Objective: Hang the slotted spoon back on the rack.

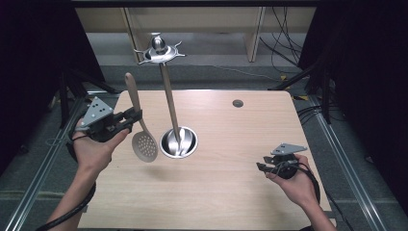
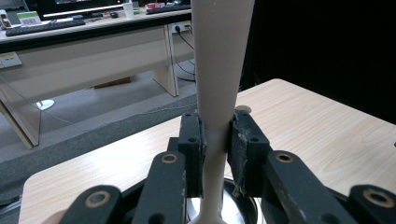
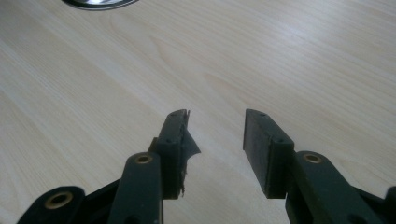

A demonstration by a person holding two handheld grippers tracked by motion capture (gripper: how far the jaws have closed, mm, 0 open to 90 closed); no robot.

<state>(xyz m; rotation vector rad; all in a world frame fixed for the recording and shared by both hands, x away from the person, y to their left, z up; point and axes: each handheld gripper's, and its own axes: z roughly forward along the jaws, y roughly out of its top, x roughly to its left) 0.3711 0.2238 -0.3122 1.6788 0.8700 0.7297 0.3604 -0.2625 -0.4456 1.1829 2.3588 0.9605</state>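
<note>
Wood table [image 1: 231, 144], left gripper [image 1: 130, 117] clamped on slotted spoon [image 1: 143, 142] handle, right gripper [image 1: 263, 168] open, empty

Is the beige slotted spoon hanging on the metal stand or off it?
Off it: the left gripper clamps the beige slotted spoon by its handle, beside the metal stand.

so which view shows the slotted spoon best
The high view: the whole slotted spoon shows, handle up, perforated head down, held above the table by the left gripper. The left gripper view gives just its handle, clamped between the pads. The right gripper view looks at bare tabletop.
</note>
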